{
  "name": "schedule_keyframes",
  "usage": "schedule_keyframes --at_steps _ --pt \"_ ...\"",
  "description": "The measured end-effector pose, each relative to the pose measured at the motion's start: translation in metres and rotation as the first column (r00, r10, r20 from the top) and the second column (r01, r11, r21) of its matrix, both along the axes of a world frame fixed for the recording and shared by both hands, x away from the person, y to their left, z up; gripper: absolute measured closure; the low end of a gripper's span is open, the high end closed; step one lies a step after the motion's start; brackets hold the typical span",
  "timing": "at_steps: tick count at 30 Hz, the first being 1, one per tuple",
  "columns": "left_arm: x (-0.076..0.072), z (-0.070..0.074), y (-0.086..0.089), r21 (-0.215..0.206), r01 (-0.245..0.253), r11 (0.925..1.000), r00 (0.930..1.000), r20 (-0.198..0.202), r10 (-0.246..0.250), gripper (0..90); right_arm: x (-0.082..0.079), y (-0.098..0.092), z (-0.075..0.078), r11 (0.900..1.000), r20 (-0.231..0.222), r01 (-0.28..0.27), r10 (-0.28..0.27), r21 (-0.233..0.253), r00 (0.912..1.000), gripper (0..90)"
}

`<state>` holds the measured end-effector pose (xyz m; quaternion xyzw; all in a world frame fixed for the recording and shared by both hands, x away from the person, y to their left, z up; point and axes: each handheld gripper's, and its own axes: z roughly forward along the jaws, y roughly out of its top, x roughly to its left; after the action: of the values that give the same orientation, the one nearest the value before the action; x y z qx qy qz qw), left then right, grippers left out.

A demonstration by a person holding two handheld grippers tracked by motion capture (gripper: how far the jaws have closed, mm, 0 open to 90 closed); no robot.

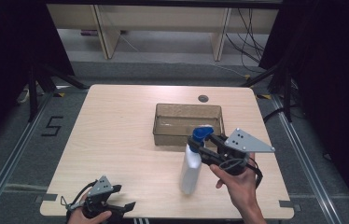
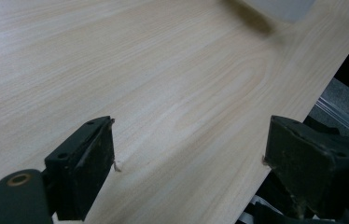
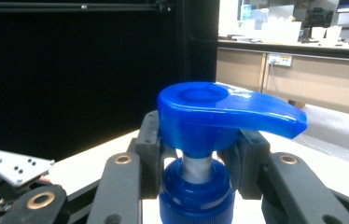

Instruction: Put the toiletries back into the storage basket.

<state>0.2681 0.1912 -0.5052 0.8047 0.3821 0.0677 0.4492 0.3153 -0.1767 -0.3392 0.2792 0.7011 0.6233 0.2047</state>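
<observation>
Two claws are at work: the right claw (image 1: pixel 204 150) clamps the neck of a white plastic pump bottle with a blue dispenser head (image 1: pixel 192 164), standing upright on the pale wooden worktop (image 1: pixel 116 140) just before a clear brown plastic bin (image 1: pixel 187 123). The left claw (image 1: pixel 127 206) gapes wide at the worktop's near edge.

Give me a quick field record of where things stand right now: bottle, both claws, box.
bottle: white pump bottle with blue pump head, upright on the table, near its front edge
right claw: shut on the bottle's neck just under the pump head, jaws either side of the stem
left claw: open, nothing between its jaws, low at the table's front left edge
box: clear open-top box beyond the bottle; contents cannot be told
bottle vs box: bottle outside the box, on the near side
</observation>
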Motion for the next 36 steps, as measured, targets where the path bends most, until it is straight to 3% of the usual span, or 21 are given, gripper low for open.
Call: schedule_keyframes --at_steps 1,2,4,8,9,12,18,21,22,26,31,36 --pt "0.0 0.0 0.002 0.012 0.001 0.9999 1.0 0.003 -0.001 15.1 0.002 0.0 0.001 1.0 -0.003 -0.012 0.012 0.004 0.9999 61.8" --pt "-0.001 0.0 0.003 0.003 -0.011 0.9999 0.9999 0.005 0.011 15.2 0.006 -0.001 0.002 1.0 0.022 -0.006 0.006 0.005 0.9997 61.8" --pt "-0.001 0.001 0.004 0.001 -0.019 0.9998 0.9998 0.009 0.019 15.2 0.009 0.0 0.003 1.0 -0.016 -0.008 0.009 0.026 0.9998 61.8" --pt "0.0 0.001 0.003 0.002 -0.008 1.0 0.9999 0.005 0.008 15.2 0.014 0.0 0.007 1.0 0.012 0.001 -0.002 0.023 0.9999 61.8" --pt "-0.001 0.001 0.002 0.01 -0.006 0.9999 1.0 0.003 0.006 15.2 0.014 0.0 0.009 1.0 -0.003 0.006 -0.006 0.024 1.0 61.8" --pt "-0.001 0.0 0.002 0.005 -0.002 1.0 1.0 0.006 0.002 15.2 0.016 -0.002 0.014 0.999 0.007 0.009 -0.009 0.045 0.9999 61.8" --pt "0.0 0.0 0.003 0.005 -0.007 1.0 1.0 0.001 0.007 15.2 0.021 -0.009 0.025 0.998 0.046 0.03 -0.032 0.047 0.9984 61.8" --pt "-0.001 0.0 0.003 0.001 -0.009 1.0 1.0 0.001 0.009 15.2 0.023 -0.014 0.03 0.998 0.039 0.035 -0.037 0.06 0.9985 61.9" --pt "0.0 0.0 0.003 0.007 -0.007 1.0 1.0 0.002 0.007 15.2 0.025 -0.016 0.032 0.997 0.06 0.046 -0.05 0.061 0.997 61.8" --pt "0.0 0.0 0.003 0.007 -0.012 0.9999 0.9999 -0.003 0.012 15.2 0.029 -0.02 0.038 0.997 0.041 0.05 -0.052 0.053 0.9978 61.8" --pt "0.0 0.0 0.003 0.009 -0.011 0.9999 0.9999 -0.006 0.011 15.2 0.034 -0.025 0.048 0.997 0.072 0.07 -0.072 0.034 0.9948 61.9" --pt "0.0 0.0 0.003 0.007 -0.014 0.9999 0.9999 0.0 0.014 15.2 0.04 -0.026 0.062 0.996 0.061 0.071 -0.074 0.06 0.9954 61.8"
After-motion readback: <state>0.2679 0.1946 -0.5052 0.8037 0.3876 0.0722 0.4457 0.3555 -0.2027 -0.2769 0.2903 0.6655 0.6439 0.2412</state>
